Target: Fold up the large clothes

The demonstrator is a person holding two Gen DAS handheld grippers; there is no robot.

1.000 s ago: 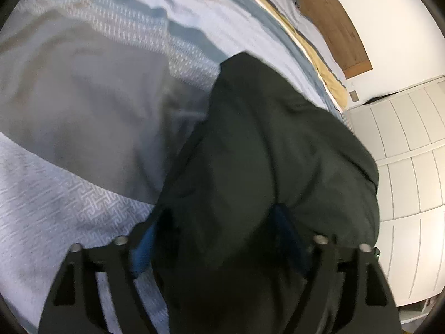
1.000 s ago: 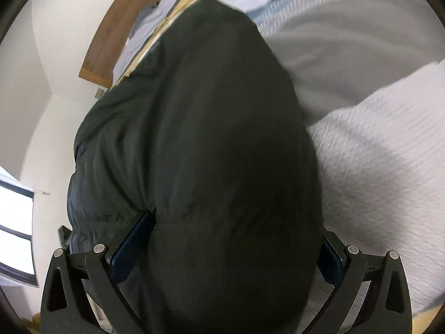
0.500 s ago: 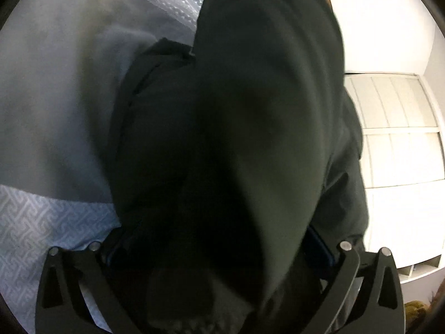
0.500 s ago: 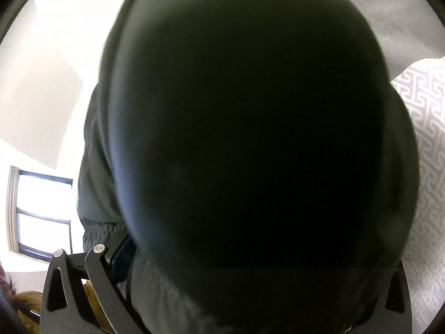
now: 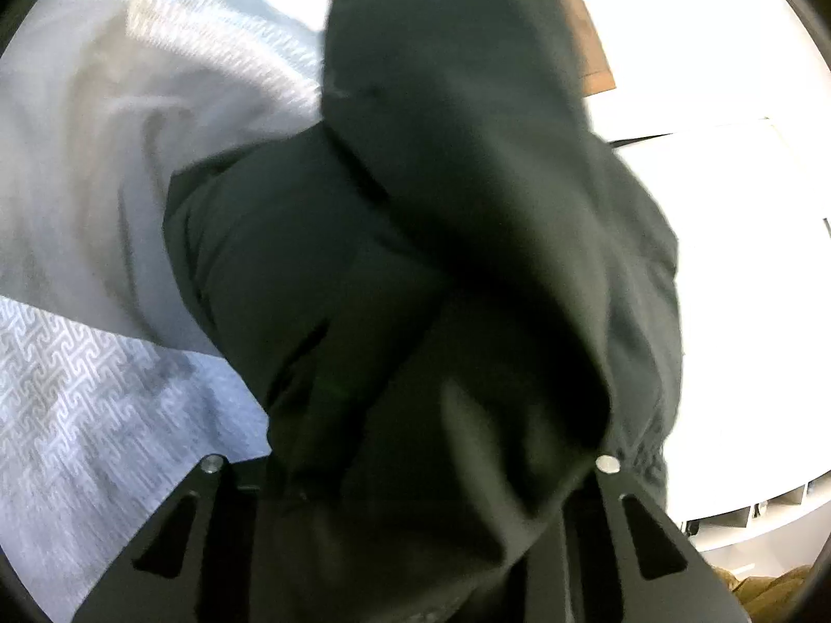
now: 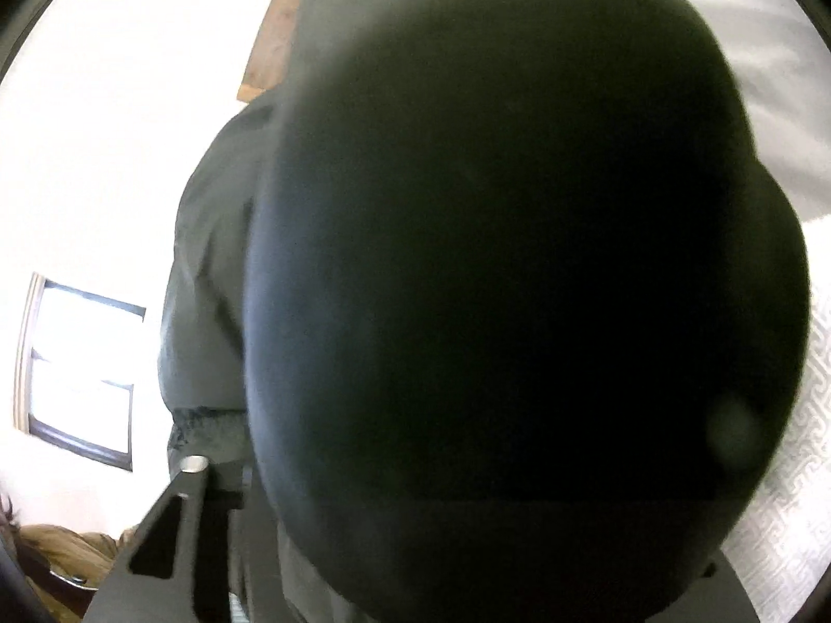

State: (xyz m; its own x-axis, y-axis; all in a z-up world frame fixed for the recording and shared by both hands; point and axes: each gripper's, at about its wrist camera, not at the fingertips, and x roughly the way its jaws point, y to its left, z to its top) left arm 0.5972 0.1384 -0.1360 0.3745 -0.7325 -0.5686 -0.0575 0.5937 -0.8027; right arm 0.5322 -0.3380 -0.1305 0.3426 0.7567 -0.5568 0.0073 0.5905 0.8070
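A large dark green garment (image 5: 457, 239) fills most of both views and drapes over both grippers. In the left wrist view my left gripper (image 5: 410, 472) is shut on the garment, whose cloth hides the fingertips. In the right wrist view the same garment (image 6: 519, 259) bulges close to the lens and my right gripper (image 6: 467, 493) is shut on it; only the left finger mount shows. The garment hangs lifted above the bed.
A bed with a white patterned cover (image 5: 93, 405) and a grey sheet (image 5: 78, 145) lies at the left. A wooden headboard (image 5: 592, 46) and white cupboards (image 5: 753, 311) are at the right. A window (image 6: 78, 374) shows in the right wrist view.
Both grippers have lifted the garment up and toward the cameras. It now covers far more of each view, and the bed has dropped out of most of the right view.
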